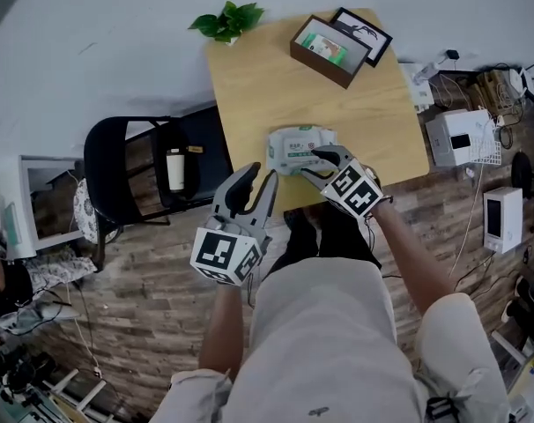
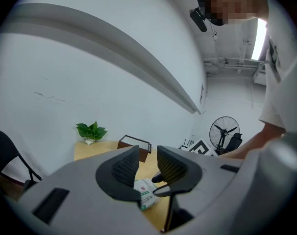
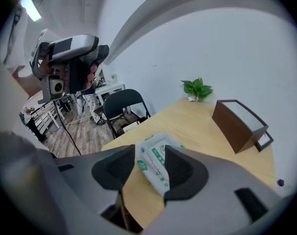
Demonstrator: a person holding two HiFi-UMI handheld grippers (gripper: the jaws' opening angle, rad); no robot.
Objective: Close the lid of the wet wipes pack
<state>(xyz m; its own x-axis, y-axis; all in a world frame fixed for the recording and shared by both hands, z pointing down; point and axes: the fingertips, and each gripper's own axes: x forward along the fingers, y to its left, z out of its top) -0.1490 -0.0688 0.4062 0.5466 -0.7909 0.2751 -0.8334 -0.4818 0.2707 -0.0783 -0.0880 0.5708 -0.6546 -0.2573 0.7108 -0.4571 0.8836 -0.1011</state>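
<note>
Where the light wooden table (image 1: 249, 86) nears its front edge lies the white, green-printed soft wet wipes pack (image 1: 295, 147), lid flat; bare wood stretches behind it to a brown box (image 1: 324, 55). The right gripper (image 1: 322, 163) hovers over the pack, jaws apart, clasping nothing; the left gripper (image 1: 256, 186) hangs alongside, likewise parted and empty.

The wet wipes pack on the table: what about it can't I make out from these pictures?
Print on the wet wipes pack: too small in the head view, blurred in the right gripper view.
Its near right corner: covered by the right tongs in the head view.
Most of the pack: hidden behind the left tongs in the left gripper view.
Whether the lid is fully shut: too small to tell in every view.
</note>
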